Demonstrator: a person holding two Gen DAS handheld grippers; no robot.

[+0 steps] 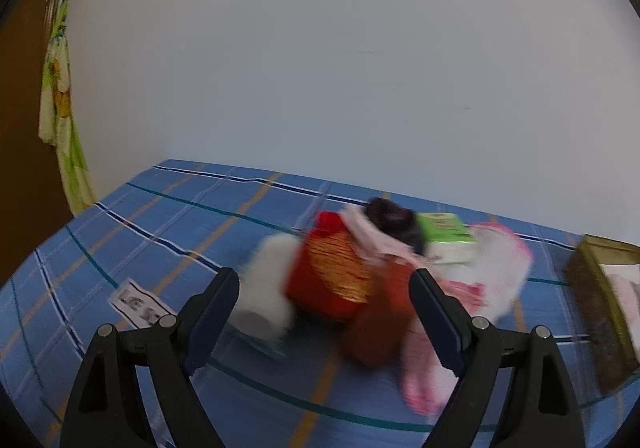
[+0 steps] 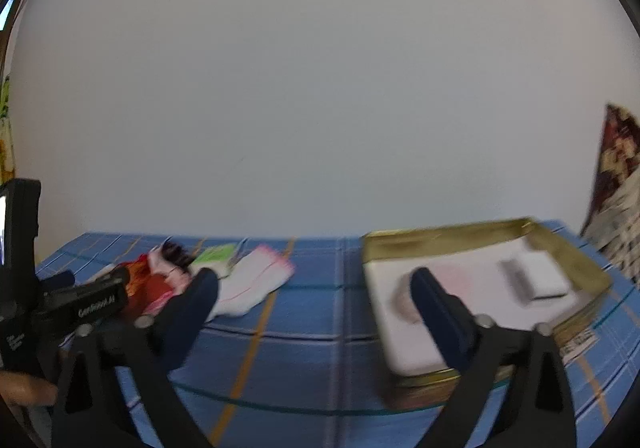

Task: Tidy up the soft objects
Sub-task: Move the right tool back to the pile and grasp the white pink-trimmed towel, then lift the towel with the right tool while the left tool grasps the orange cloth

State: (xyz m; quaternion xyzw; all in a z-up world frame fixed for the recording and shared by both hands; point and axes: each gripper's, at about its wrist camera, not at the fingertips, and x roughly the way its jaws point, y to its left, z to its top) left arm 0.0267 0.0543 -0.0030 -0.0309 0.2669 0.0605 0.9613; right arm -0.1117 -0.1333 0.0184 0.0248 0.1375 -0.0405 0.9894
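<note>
**Both grippers spread over the blue bedsheet, soft pile to the left, tin to the right**

The left gripper hangs released, its jaws spread wide with nothing between them, low over a blue plaid sheet. Straight ahead at 12 o'clock lies the pile of soft things, blurred by motion: a red-and-gold cloth in the middle, a white piece at its 9 o'clock, a dark fuzzy item on top at 12, and a green packet at 1 o'clock. Pink-and-white fabric spreads out at 3 o'clock of the pile. A paper label lies flat on the sheet at 9 o'clock of the left finger. The tin shows at the frame's 3 o'clock edge.

The right gripper is likewise released and empty. In its view the open gold tin sits at 2 o'clock, lined white, with a small white block inside; the right finger overlaps its near part. A white sock with pink trim lies at 11 o'clock, well apart from the tin, touching the pile beyond. The left gripper's body shows at 9 o'clock. A patterned cloth hangs at 3 o'clock.
</note>
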